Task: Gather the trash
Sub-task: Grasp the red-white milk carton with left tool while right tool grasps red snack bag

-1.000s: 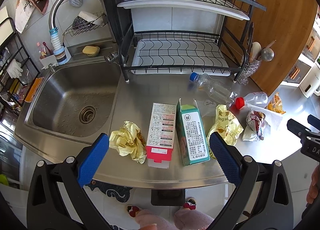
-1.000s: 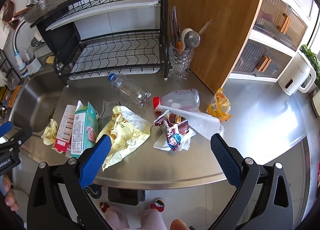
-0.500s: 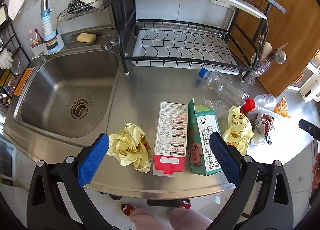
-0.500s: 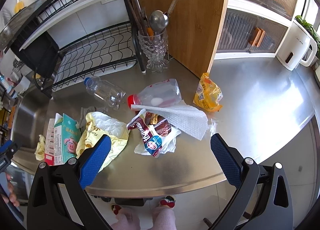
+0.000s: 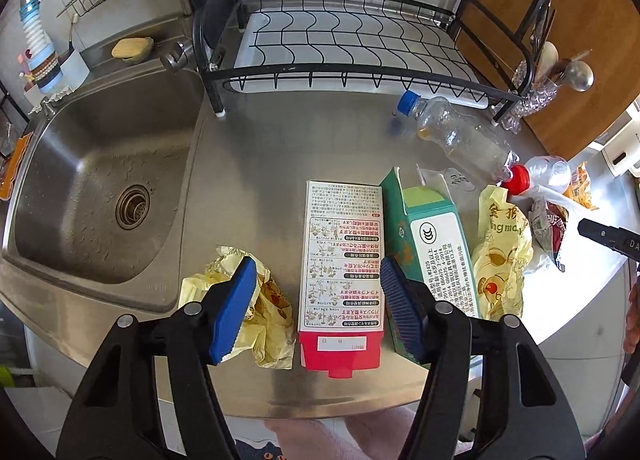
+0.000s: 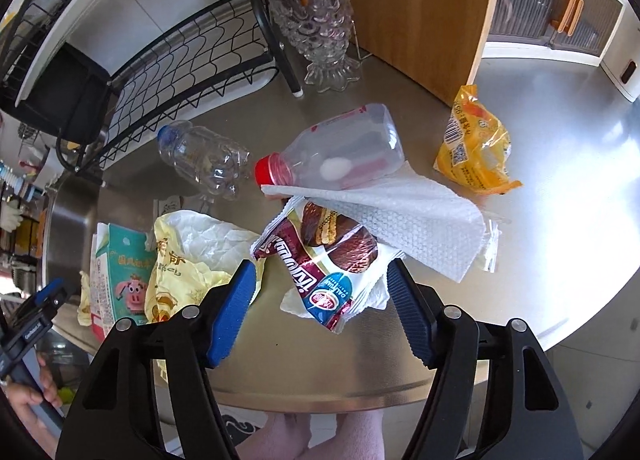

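Observation:
Trash lies on the steel counter (image 5: 280,132). My left gripper (image 5: 316,300) is open, its blue pads on either side of the red-and-white carton (image 5: 342,260). A crumpled yellow wrapper (image 5: 256,312) lies to its left, a green carton (image 5: 432,252) to its right. My right gripper (image 6: 320,300) is open around the maroon-and-white snack wrapper (image 6: 320,264). A paper towel (image 6: 416,220), a red-capped bottle (image 6: 340,156), a blue-capped bottle (image 6: 200,156), an orange packet (image 6: 474,148) and a yellow paper bag (image 6: 188,264) lie around it.
The sink (image 5: 104,188) is at the left. A black dish rack (image 5: 348,40) stands at the back. A glass utensil holder (image 6: 316,28) and a wooden board (image 6: 420,12) stand behind the trash. The counter's front edge is just below both grippers.
Both grippers have moved down and forward to the counter. The left now straddles the red-and-white carton, the right the snack wrapper. Both jaw gaps look narrower.

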Demonstrator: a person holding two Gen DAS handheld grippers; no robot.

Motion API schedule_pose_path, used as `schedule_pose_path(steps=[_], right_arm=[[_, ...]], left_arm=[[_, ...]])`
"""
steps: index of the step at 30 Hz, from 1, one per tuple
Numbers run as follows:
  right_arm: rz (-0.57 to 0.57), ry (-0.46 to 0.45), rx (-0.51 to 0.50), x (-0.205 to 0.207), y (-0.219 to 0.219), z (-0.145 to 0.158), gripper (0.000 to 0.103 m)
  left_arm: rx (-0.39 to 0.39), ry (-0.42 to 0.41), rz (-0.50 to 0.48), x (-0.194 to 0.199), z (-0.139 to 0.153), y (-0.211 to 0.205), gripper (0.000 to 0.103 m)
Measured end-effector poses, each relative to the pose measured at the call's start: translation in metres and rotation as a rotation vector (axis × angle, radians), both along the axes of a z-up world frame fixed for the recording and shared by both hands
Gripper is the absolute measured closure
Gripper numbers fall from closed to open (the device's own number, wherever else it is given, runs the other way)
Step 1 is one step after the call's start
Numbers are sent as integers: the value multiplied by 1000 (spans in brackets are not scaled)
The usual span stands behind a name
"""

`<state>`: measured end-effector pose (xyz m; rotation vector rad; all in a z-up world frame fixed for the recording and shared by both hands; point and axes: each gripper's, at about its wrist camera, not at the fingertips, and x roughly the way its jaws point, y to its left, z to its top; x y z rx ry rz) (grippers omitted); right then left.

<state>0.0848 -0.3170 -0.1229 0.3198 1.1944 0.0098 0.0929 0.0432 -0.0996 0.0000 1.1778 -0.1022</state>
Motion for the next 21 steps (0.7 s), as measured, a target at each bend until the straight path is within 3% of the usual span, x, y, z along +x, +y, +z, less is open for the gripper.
schedule_pose_path(steps=[15,17,19,21], right_arm=[[33,78,-9,16,28,-36,35],[30,91,-10,17,28,-41,44],[33,108,-6,18,28,-46,72],[33,126,-13,18,27,-52,84]], left_arm=[[33,113,-126,14,-45,-21,43],[35,126,-128,15,-52,-22,43],[35,128,-132,16,-56,-23,45],[37,120,-135,16,-55,-23,47]])
